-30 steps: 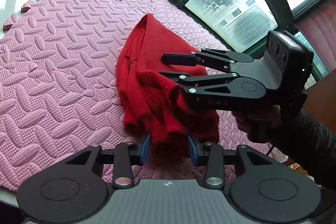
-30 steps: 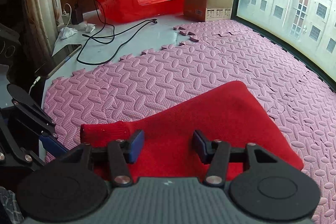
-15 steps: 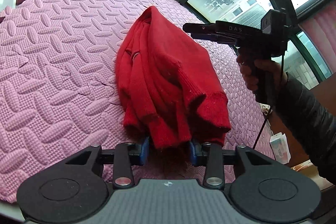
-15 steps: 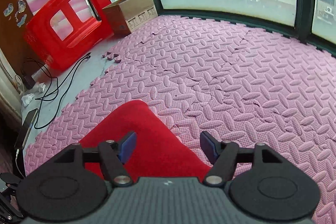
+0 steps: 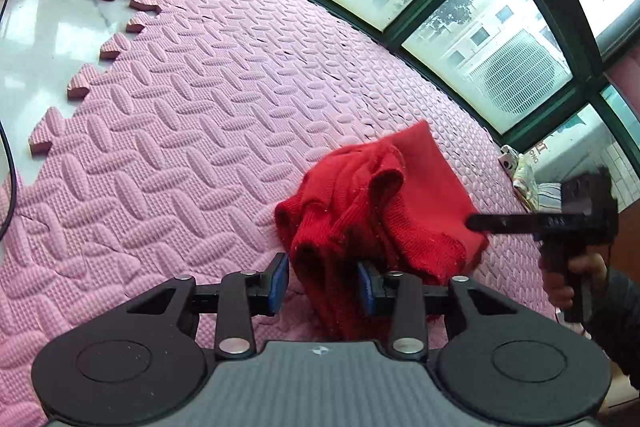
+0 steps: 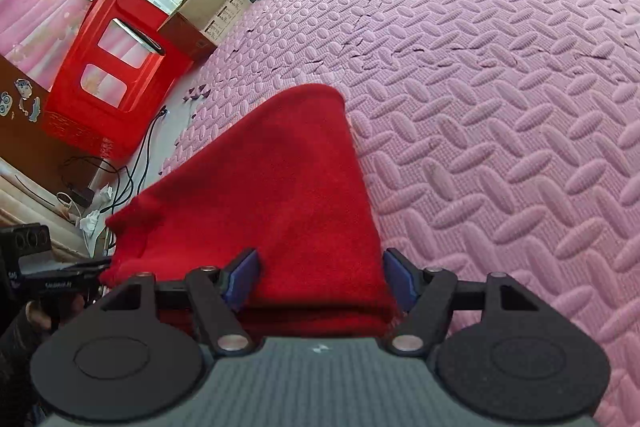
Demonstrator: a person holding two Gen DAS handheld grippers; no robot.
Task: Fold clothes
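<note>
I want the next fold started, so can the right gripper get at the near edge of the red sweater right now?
Probably yes. The right gripper is open, its pads straddling the red sweater on the pink foam mat, with nothing between them.

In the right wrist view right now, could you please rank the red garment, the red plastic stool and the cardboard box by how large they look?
1. Red garment, by far the largest, though it lies nearest the camera.
2. Red plastic stool.
3. Cardboard box, smallest and partly hidden behind the stool.
</note>
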